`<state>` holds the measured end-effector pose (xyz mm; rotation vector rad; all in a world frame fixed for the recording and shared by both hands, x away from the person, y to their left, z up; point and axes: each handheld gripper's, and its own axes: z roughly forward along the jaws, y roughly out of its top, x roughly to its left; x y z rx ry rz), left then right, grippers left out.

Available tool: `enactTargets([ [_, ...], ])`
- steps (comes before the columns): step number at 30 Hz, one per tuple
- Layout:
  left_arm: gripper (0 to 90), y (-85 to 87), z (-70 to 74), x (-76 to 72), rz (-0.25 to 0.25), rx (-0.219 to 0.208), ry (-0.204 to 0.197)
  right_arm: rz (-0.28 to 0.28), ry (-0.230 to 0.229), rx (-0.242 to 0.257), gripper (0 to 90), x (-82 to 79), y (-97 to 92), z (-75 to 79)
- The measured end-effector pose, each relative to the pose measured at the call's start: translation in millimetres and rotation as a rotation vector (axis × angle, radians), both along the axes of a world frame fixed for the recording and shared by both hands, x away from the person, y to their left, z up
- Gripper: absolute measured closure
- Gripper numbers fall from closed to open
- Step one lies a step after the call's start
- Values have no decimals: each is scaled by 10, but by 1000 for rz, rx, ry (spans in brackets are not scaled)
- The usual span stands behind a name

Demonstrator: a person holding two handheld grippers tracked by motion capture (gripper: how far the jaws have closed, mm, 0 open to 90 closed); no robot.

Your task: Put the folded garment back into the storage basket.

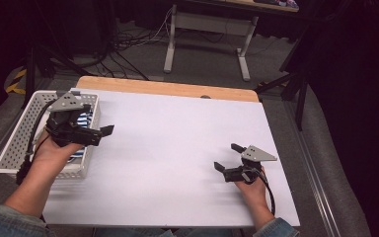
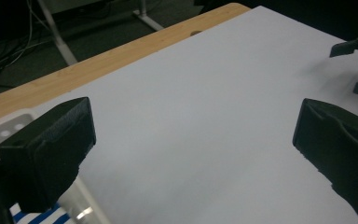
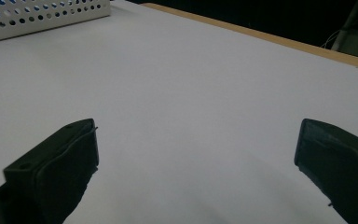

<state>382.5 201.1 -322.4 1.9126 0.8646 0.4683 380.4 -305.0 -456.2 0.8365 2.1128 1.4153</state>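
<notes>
Both grippers' fingers spread wide and empty: the left gripper (image 1: 86, 129) hovers over the white basket (image 1: 17, 143), likely to reach its blue-striped cloth (image 1: 83, 120). Well right of the basket, the right gripper (image 1: 228, 158) waits low over the white table (image 1: 172, 143)

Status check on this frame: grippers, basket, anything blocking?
Left hand-held gripper open, empty, over the white basket. Right hand-held gripper open, empty, low over the white sheet. Striped blue-white item in basket. Nothing in the way.

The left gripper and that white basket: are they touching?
Cannot tell. In the high view the left gripper overlaps the white basket; its own view shows the rim beside one jaw, without plain contact or gap.
</notes>
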Motion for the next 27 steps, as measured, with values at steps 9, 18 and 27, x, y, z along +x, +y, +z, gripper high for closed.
enactTargets([
  [9,0,-284,-280,-23,-89,-82,2,8,-2,7,2,-11,-6,11],
  [18,0,-581,-612,-31,-159,-112,25,38,4,18,2,-24,1,23],
  [27,0,-711,-961,51,-178,-161,31,56,-4,27,2,-39,-2,38],
])
